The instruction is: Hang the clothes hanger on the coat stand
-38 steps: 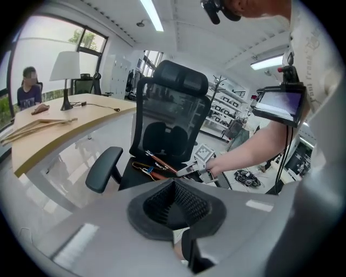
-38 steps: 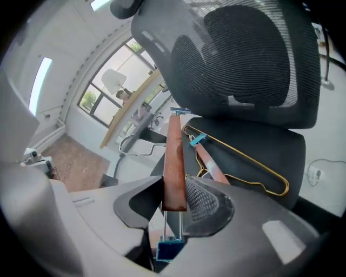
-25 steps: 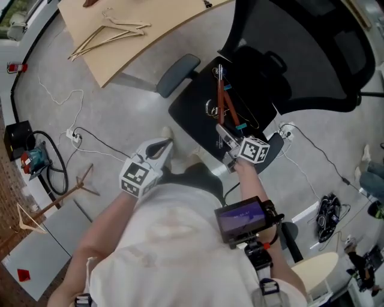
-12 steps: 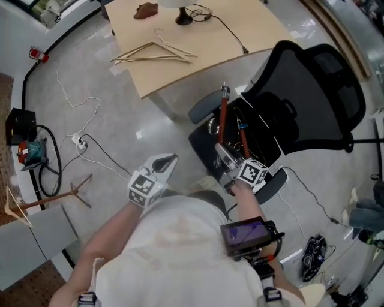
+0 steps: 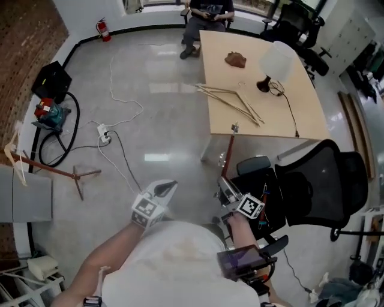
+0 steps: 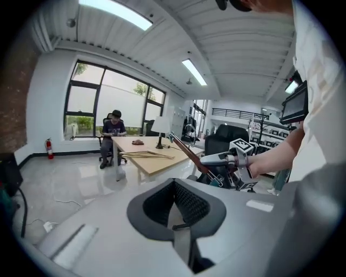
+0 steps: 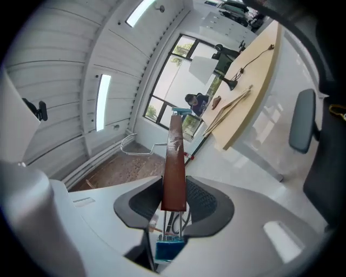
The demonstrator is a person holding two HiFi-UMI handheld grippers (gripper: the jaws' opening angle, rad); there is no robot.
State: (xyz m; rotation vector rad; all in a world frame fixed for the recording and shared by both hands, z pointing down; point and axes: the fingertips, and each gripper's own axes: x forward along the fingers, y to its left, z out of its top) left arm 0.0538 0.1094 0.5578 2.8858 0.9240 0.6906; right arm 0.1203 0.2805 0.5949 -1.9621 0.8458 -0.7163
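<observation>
My right gripper is shut on the lower end of a reddish-brown wooden clothes hanger, which points up toward the table edge. In the right gripper view the hanger stands between the pads of the right gripper, its wire hook off to the left and a blue clip below. My left gripper hangs over the floor with jaws together and nothing in them. The wooden coat stand is far left, with a pale hanger on it. The left gripper view shows the held hanger.
A beige table bears several pale wooden hangers, a lamp and a brown lump. A person sits at its far end. A black office chair stands to my right. Cables and a power strip lie on the floor.
The view has swung from the chair seat toward the open room. The right gripper has carried the hanger off the chair seat; it now stands over the floor. The left gripper keeps its place.
</observation>
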